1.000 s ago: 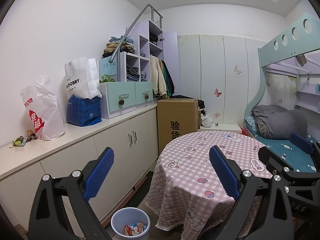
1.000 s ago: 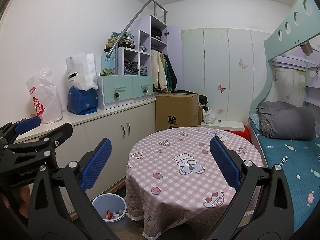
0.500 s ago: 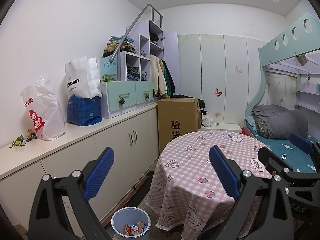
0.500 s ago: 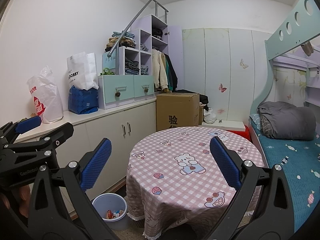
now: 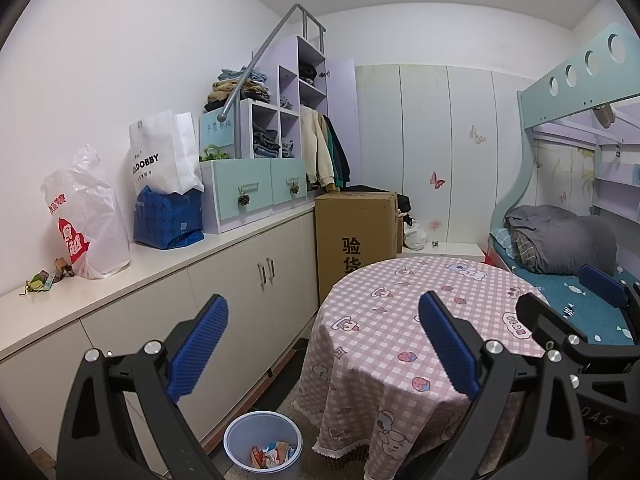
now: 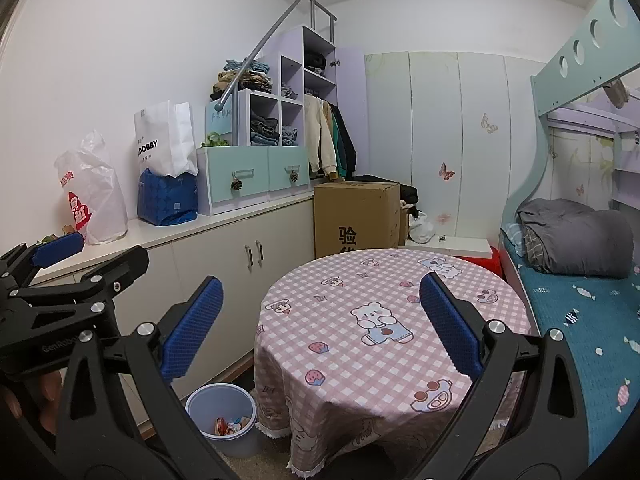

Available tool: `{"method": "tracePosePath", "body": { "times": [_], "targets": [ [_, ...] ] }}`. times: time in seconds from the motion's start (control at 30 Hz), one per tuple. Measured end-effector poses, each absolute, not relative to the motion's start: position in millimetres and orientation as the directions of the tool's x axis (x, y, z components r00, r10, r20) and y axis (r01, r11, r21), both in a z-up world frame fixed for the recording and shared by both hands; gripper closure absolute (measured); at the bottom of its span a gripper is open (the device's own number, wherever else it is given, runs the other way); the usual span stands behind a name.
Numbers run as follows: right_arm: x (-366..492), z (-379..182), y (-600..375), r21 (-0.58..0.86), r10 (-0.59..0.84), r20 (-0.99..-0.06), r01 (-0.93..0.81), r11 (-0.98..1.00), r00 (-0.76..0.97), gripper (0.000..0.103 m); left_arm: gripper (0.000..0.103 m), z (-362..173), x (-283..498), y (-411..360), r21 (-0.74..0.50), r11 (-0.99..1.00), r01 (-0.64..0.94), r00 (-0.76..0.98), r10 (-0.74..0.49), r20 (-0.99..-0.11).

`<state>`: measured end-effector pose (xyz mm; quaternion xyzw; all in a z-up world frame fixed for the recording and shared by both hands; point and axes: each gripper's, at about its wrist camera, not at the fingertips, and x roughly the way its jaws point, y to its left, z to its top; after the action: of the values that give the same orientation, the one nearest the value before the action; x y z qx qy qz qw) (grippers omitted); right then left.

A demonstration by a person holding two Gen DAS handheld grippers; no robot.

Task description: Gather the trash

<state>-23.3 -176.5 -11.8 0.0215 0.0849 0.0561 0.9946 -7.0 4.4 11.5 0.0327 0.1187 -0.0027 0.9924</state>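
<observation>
We hold both grippers, left gripper [image 5: 322,344] and right gripper [image 6: 320,326], fingers apart and empty; one wrapper-filled bin [image 5: 262,442] sits below, left of the desk [image 6: 384,320].

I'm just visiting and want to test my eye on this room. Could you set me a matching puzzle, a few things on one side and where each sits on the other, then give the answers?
Things:
1. trash bin
2. cardboard box
3. crumpled wrappers
4. grey blanket

Places:
A. on the lower bunk bed
B. on the white counter, left of the red-printed plastic bag
C. on the floor between the cabinets and the round table
D. on the floor behind the round table, at the end of the cabinets

Pairs: 1-C, 2-D, 3-B, 4-A
</observation>
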Motion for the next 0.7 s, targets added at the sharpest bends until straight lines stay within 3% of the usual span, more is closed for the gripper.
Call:
{"method": "tracePosePath", "body": {
  "times": [0.7],
  "targets": [
    [-20.8,-14.0,-178.8,0.058,0.121,-0.177,-0.113,0.992,0.977,0.006,0.009,6.0,-5.4,7.1,0.07,0.997,0.018,0.969,0.0,-0.248]
  ]
}}
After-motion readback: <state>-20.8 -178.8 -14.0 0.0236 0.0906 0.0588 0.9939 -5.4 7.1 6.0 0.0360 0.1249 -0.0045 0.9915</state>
